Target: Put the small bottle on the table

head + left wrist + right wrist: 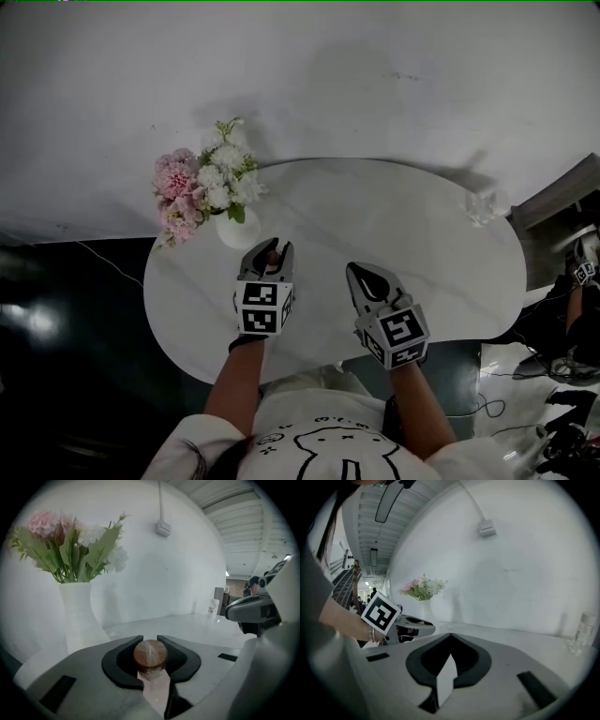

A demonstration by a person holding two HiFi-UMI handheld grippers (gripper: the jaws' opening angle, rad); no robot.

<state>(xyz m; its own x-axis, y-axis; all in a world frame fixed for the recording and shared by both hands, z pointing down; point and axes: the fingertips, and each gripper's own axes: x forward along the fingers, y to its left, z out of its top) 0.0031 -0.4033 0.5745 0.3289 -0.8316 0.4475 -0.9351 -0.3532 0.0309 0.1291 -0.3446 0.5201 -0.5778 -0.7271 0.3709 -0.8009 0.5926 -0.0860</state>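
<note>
Head view looks down on a white tabletop (394, 225). At its left back edge stands a white vase (232, 230) with pink and white flowers (202, 183).

Just in front of the vase, near it but not touching, is the left gripper (269, 247). Its jaws are only a little way apart and hold the small bottle (272, 256) at the top, by its brown cap (150, 653). The bottle is over the left part of the tabletop, between the vase and the front edge. The cap end points up and a bit back to the hand, and the body goes down under the jaws. So I think the bottom faces the tabletop, and the move to come is mostly straight down.

To the right, well apart from the bottle, is the right gripper (356, 272). Its jaws are closed together with nothing in them. The left hand has the job, and the right one is just beside it.

At the right back edge stands a clear glass thing (483, 206), far from both grippers.

Left gripper view shows the round cap and the pale body held on both sides, which the head view shows only as a brown dot. Head view shows where the bottle is over the tabletop. No view shows the bottle's bottom, so I cannot tell if it touches the tabletop yet
</note>
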